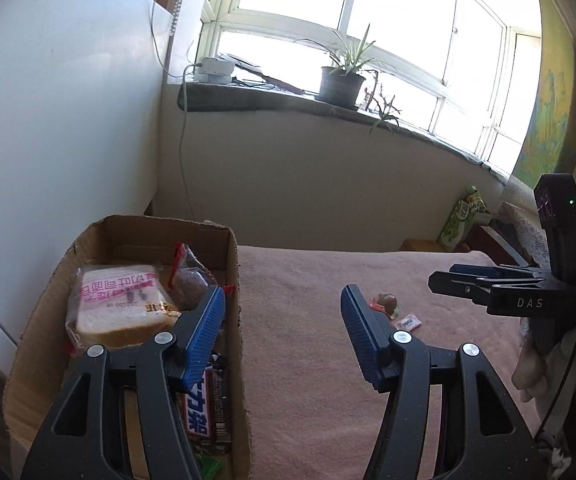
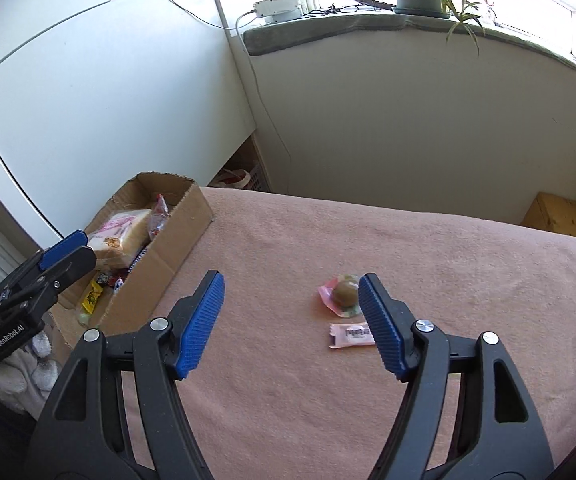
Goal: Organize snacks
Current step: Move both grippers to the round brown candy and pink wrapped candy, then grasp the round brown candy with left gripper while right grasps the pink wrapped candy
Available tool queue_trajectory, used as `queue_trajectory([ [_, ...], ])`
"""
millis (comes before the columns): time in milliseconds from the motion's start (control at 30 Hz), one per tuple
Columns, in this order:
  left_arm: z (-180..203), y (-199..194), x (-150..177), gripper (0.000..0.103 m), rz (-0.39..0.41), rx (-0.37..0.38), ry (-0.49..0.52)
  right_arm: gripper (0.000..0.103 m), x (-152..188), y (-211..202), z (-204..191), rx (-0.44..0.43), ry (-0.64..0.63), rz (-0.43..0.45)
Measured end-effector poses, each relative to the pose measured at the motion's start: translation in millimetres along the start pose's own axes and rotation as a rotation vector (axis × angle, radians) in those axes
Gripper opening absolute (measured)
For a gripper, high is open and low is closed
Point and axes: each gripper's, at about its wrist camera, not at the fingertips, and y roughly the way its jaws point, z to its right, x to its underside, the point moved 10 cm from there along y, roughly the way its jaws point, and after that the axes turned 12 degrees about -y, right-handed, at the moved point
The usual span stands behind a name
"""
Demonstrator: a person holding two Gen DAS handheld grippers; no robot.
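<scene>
A cardboard box point(image 1: 237, 320) stands at the left of the pink-covered table point(image 1: 308, 340); it also shows in the right wrist view point(image 2: 179, 232). In it lie bagged sliced bread point(image 1: 119, 304), a dark wrapped snack point(image 1: 191, 276) and a chocolate bar point(image 1: 207, 408). A round brown sweet in clear wrap point(image 2: 344, 294) and a small pink packet point(image 2: 350, 335) lie on the cloth. My left gripper point(image 1: 283, 332) is open and empty, its left finger over the box. My right gripper point(image 2: 292, 320) is open and empty, just short of the sweet.
A white cabinet point(image 2: 87, 100) stands behind the box. A window sill with a potted plant point(image 1: 342, 76) and a white device point(image 2: 277, 8) runs along the back. A green carton point(image 1: 462, 216) and a wooden block point(image 2: 554, 214) sit past the table's far right.
</scene>
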Motion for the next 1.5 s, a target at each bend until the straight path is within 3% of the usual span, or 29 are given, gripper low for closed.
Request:
queue_trajectory([
  [133, 23, 22, 15, 0.06, -0.066, 0.018, 0.026, 0.072, 26, 7, 27, 0.063, -0.022, -0.042],
  [300, 37, 52, 30, 0.06, -0.136, 0.012, 0.035, 0.072, 46, 24, 36, 0.02, -0.08, -0.078],
  [533, 60, 93, 35, 0.06, -0.207, 0.014, 0.046, 0.052, 61, 51, 25, -0.081, -0.259, -0.149],
  [700, 77, 125, 40, 0.048, -0.263, 0.014, 0.073, 0.052, 59, 61, 28, -0.118, -0.343, -0.146],
  [967, 99, 158, 54, 0.047, -0.334, 0.019, 0.14, 0.053, 59, 71, 18, -0.214, -0.403, -0.134],
  [1267, 106, 165, 60, 0.047, -0.365, 0.041, 0.153, 0.055, 64, 71, 12, -0.212, -0.439, -0.134],
  [1367, 108, 168, 64, 0.047, -0.373, 0.037, 0.171, 0.05, 65, 71, 12, -0.193, -0.455, -0.136],
  [1500, 108, 170, 67, 0.041, -0.374, 0.024, 0.205, 0.034, 65, 70, 17, -0.175, -0.445, -0.136],
])
